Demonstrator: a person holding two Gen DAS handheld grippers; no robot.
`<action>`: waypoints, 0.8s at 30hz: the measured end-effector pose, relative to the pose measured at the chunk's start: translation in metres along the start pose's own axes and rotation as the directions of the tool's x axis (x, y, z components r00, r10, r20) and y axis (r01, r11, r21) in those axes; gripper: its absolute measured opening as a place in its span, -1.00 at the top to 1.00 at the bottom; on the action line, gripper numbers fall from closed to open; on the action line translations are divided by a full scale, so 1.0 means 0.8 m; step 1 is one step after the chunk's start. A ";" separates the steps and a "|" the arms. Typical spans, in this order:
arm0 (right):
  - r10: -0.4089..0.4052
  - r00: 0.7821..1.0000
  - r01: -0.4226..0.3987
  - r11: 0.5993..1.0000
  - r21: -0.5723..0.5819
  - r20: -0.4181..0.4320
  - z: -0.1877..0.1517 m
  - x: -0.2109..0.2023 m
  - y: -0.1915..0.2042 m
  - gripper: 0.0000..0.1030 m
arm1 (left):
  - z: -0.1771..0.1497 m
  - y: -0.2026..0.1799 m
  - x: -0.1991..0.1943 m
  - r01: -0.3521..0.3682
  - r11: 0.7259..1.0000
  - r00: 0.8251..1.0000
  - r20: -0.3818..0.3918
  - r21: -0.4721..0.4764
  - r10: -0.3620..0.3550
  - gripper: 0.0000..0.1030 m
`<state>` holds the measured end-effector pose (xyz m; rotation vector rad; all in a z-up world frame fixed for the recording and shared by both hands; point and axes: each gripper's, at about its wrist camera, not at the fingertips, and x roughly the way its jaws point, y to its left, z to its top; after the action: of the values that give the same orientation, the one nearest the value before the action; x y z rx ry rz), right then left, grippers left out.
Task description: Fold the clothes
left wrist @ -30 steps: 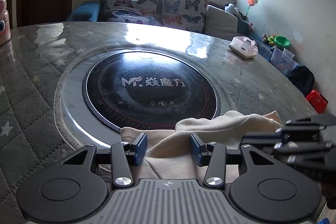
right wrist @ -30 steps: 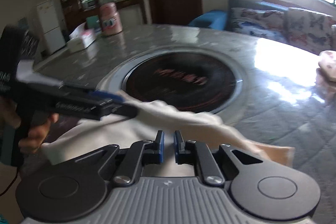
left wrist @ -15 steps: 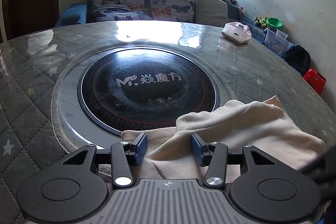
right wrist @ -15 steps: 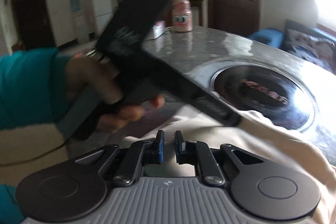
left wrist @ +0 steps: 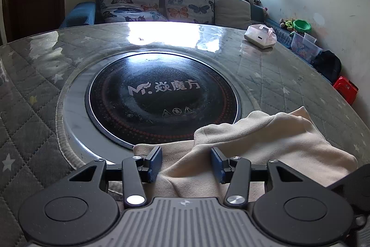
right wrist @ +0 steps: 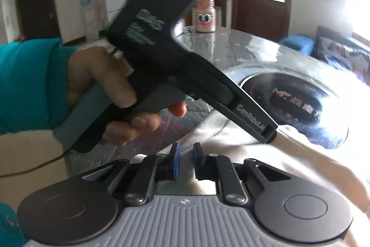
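Cream garment [left wrist: 266, 142] lay at near edge of hob [left wrist: 161, 98]. L gripper [left wrist: 186, 162] over it, jaws apart, empty. R gripper [right wrist: 185, 159] nearly closed, prob. gripping nothing, view blurry.

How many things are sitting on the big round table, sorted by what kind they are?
Cream garment: 1
Tissue box: 1
Pink cartoon-face jar: 1
Total: 3, all on the table, not counting its built-in black cooktop.
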<state>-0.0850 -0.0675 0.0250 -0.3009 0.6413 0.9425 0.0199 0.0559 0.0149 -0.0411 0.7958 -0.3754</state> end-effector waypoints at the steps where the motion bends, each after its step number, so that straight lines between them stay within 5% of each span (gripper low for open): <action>1: 0.005 1.000 -0.005 1.000 -0.001 0.006 0.000 -0.009 -0.001 0.77 | 0.000 0.000 0.000 0.000 1.000 1.000 0.001 0.000 0.000 0.02; 9: -0.120 0.993 0.119 0.991 0.058 0.007 -0.031 -0.080 -0.034 0.76 | -0.003 -0.003 -0.001 -0.011 1.000 1.000 0.011 0.000 0.011 0.02; 16: -0.275 0.958 0.285 0.937 0.201 -0.075 -0.092 -0.137 -0.087 0.74 | -0.004 -0.005 -0.002 -0.021 1.000 1.000 0.016 0.006 0.021 0.02; 24: -0.297 0.955 0.292 0.918 0.268 -0.025 -0.095 -0.171 -0.108 0.74 | -0.001 -0.012 -0.013 -0.046 0.999 0.999 0.027 0.007 0.046 0.03</action>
<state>-0.1000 -0.2442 0.0493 -0.1412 0.6792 0.5590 0.0093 0.0509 0.0232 -0.0202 0.7673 -0.3337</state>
